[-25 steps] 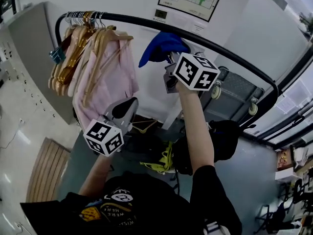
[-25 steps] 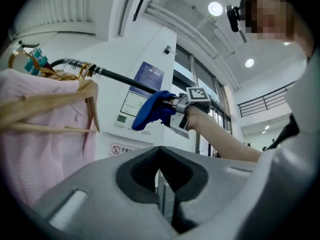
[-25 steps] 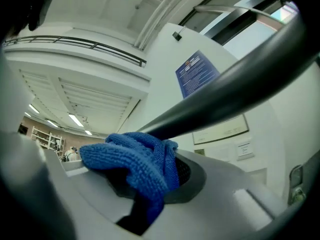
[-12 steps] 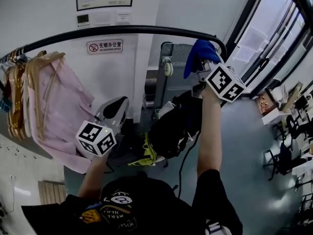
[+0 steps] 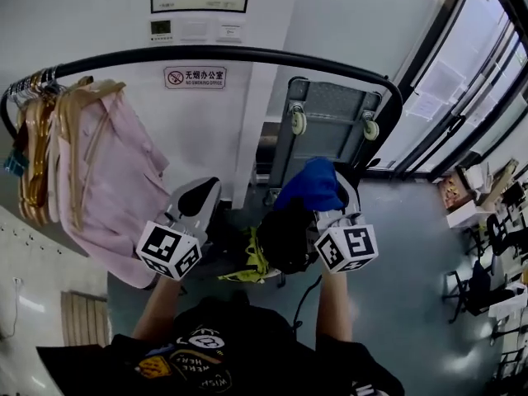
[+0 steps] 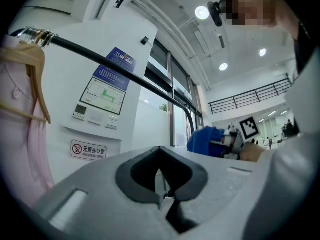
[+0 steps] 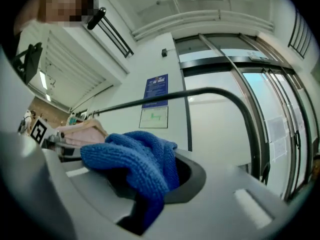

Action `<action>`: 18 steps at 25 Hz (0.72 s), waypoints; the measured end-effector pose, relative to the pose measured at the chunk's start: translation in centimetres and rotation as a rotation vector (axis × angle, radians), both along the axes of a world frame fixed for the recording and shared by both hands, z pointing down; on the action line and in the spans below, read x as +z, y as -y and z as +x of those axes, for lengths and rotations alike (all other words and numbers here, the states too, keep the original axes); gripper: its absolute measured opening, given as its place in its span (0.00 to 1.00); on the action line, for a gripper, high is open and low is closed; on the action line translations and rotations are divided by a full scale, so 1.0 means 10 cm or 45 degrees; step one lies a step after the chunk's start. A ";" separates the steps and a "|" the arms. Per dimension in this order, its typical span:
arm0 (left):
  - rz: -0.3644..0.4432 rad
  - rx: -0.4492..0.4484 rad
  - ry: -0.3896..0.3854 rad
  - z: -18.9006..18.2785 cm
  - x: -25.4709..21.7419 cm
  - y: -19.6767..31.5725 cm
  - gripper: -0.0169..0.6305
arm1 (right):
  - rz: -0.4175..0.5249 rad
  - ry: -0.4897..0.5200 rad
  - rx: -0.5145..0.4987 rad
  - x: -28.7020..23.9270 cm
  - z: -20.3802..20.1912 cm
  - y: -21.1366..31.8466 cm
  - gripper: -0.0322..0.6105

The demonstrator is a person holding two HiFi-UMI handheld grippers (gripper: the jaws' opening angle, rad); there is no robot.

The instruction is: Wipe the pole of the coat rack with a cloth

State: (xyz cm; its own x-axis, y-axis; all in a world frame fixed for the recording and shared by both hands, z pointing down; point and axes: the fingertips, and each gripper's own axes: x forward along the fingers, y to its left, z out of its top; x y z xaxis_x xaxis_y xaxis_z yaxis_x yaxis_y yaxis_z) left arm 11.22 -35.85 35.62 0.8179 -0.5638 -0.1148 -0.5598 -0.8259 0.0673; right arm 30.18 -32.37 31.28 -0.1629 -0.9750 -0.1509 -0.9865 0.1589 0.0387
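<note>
Down from the bend of the pole, where it was half a second ago, the right gripper (image 5: 328, 213) now hangs low in front of the person's chest, well below the pole (image 5: 247, 54). The left gripper (image 5: 196, 200) has barely shifted.

The right jaws are clamped on the blue cloth (image 5: 312, 186), which bunches over their tips. In the right gripper view the cloth (image 7: 135, 161) fills the dark notch between the jaws and spills out to the left. It touches nothing but the gripper. The left gripper's jaws are pressed together with nothing between them, as the left gripper view (image 6: 163, 196) shows. It points up and forward, level with the right gripper.

Below and beyond the two grippers a black bag (image 5: 285, 238) sits on the grey floor (image 5: 396, 246), with a yellow strap (image 5: 254, 262) just beside it.

Farther off on the left, a pink shirt (image 5: 115, 180) hangs from wooden hangers (image 5: 37, 139) crowded at the left end of the pole. On the right a grey cart (image 5: 330, 130) stands on end against the wall, its wheels facing out.

The black pole runs across the top of the head view and curves down at its right end, above the cart. On the white wall (image 5: 107, 15) behind it, a red no-smoking sign (image 5: 195, 77) shows just under the pole.
</note>
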 end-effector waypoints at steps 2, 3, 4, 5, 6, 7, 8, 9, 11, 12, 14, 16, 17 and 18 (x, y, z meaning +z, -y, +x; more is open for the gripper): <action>-0.004 -0.025 0.006 -0.09 0.07 -0.07 0.02 | -0.082 -0.014 -0.011 0.36 -0.17 -0.08 0.14; -0.008 -0.040 0.017 -0.14 0.11 -0.11 0.02 | -0.114 -0.016 -0.022 0.49 -0.25 -0.11 0.14; -0.012 -0.055 0.031 -0.18 0.16 -0.13 0.02 | -0.138 -0.017 -0.033 0.60 -0.32 -0.13 0.14; -0.018 -0.068 0.045 -0.21 0.21 -0.15 0.02 | -0.157 -0.019 -0.042 0.68 -0.38 -0.14 0.14; -0.029 -0.079 0.056 -0.24 0.26 -0.16 0.02 | -0.169 -0.020 -0.050 0.75 -0.43 -0.15 0.14; -0.044 -0.086 0.061 -0.27 0.31 -0.16 0.02 | -0.179 -0.015 -0.060 0.80 -0.47 -0.15 0.14; -0.062 -0.091 0.061 -0.30 0.36 -0.16 0.02 | -0.185 -0.005 -0.072 0.84 -0.51 -0.15 0.14; -0.081 -0.094 0.058 -0.32 0.39 -0.16 0.02 | -0.189 0.005 -0.085 0.87 -0.54 -0.14 0.14; -0.106 -0.098 0.049 -0.36 0.43 -0.16 0.02 | -0.193 0.013 -0.104 0.92 -0.60 -0.13 0.14; -0.112 -0.099 0.045 -0.37 0.44 -0.16 0.02 | -0.198 0.013 -0.107 0.94 -0.61 -0.13 0.14; -0.118 -0.100 0.044 -0.38 0.46 -0.17 0.02 | -0.207 0.020 -0.105 0.99 -0.63 -0.11 0.14; -0.121 -0.097 0.052 -0.38 0.49 -0.18 0.02 | -0.212 0.040 -0.104 1.02 -0.63 -0.11 0.14; -0.124 -0.094 0.057 -0.38 0.51 -0.18 0.02 | -0.213 0.053 -0.103 1.04 -0.63 -0.10 0.14; -0.129 -0.091 0.064 -0.38 0.53 -0.19 0.02 | -0.217 0.067 -0.101 1.06 -0.63 -0.10 0.14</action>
